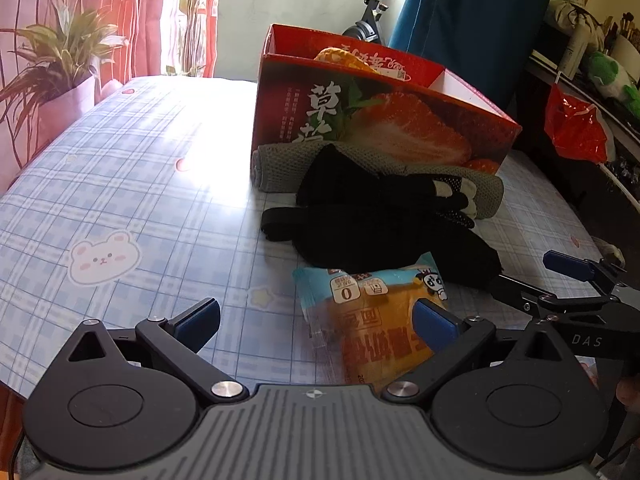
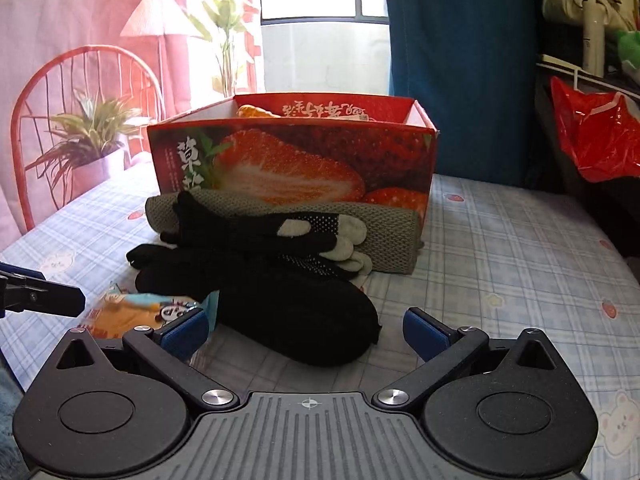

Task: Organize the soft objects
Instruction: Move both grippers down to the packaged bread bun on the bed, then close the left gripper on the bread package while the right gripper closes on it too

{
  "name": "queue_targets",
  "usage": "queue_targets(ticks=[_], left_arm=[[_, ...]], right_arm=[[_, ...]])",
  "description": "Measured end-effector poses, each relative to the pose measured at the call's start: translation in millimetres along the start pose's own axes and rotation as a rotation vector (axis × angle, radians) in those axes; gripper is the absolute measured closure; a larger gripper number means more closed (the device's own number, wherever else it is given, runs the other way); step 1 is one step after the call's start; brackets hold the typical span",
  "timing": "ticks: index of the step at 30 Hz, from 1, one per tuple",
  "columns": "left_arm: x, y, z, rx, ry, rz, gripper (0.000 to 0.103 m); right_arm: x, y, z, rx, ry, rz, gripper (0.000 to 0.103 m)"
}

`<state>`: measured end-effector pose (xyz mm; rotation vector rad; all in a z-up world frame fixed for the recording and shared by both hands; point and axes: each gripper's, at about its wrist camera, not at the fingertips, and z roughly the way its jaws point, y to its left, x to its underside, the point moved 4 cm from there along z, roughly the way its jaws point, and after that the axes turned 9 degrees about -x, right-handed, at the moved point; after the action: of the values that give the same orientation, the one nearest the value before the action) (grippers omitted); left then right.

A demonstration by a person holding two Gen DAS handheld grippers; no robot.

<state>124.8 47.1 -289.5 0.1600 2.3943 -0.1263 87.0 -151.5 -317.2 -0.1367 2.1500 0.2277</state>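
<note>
Left gripper [image 1: 316, 322] spread, empty, over snack packet [image 1: 372, 320]. Right gripper [image 2: 306, 330] spread before black gloves [image 2: 256, 280]. Risk: snagging both gloves together.

Both wrist views look low across the table [image 1: 120, 160] toward the strawberry box [image 2: 292, 164].

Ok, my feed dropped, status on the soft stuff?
Left gripper open over snack packet. Right gripper open before black gloves. Grey rolled cloth against strawberry box. Nothing gripped, path clear.
</note>
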Motion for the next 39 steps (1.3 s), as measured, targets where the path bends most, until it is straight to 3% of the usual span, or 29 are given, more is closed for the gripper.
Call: queue_targets(ticks=[9,12,16,22,30,35,39], left_arm=[[6,-4,6,0.023,0.028,0.009,0.003],[7,-9,8,0.042,0.038,0.022,0.010],[9,-16,10,0.079,0.049,0.045,0.026],[11,-14,12,0.128,0.065,0.004,0.039],[11,-19,14,0.167,0.073,-0.005,0.045],[8,-32,18,0.183,0.069,0.028,0.045],[8,-40,20,0.196,0.055,0.042,0.045]], right_arm=[[8,2,8,-0.020,0.049,-0.015,0.001],[13,2,10,-0.081,0.071,0.011,0.000],[15,6,11,-0.089,0.101,0.002,0.000],[16,6,10,-0.117,0.109,0.030,0.000],[15,25,7,-0.243,0.117,-0.025,0.007],[17,35,7,-0.282,0.135,-0.064,0.017],[20,36,8,-0.296,0.147,-0.060,0.018]])
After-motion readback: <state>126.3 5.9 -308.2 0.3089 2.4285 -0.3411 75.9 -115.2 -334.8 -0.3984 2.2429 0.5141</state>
